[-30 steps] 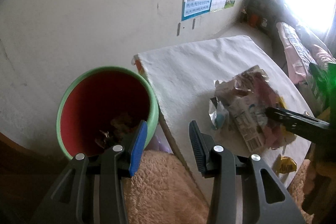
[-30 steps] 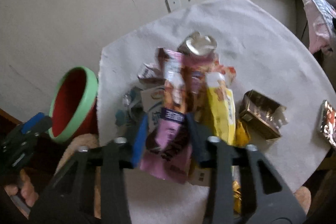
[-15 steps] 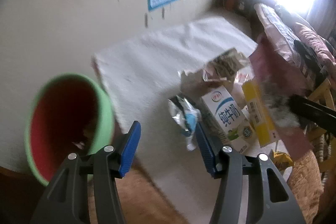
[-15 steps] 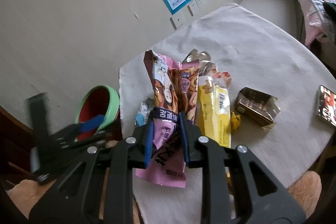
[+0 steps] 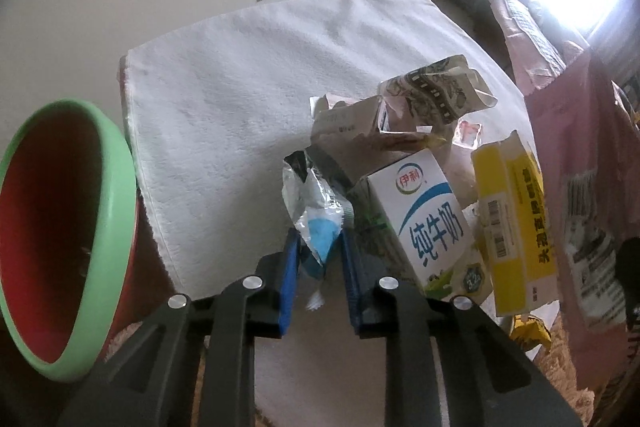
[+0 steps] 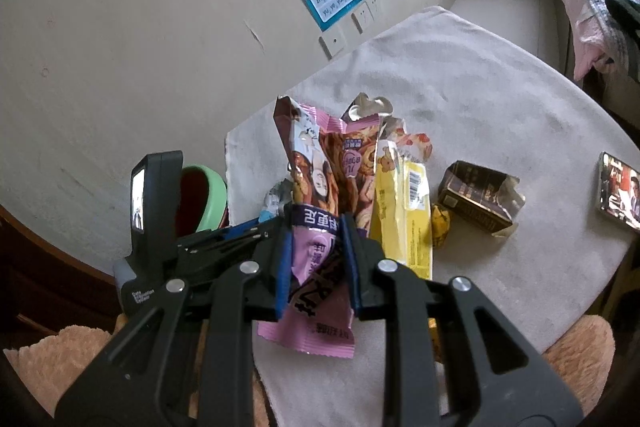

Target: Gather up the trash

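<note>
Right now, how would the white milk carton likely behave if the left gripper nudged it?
The milk carton looks boxy and stiff, so it probably slides or tips rather than crumples. Lying among opened wrappers, it is likely empty and light, and would shove the yellow packet beside it.

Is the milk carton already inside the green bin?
No, the milk carton stands on the white cloth, apart from the green bin at the table's edge.

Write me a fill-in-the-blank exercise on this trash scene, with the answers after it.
1. The right gripper is shut on a ____ snack bag.
2. The left gripper pinches a silver and ____ wrapper.
3. The bin has a ____ rim and red inside.
4. The milk carton lies beside a ____ box.

Answers: pink; blue; green; yellow
</note>
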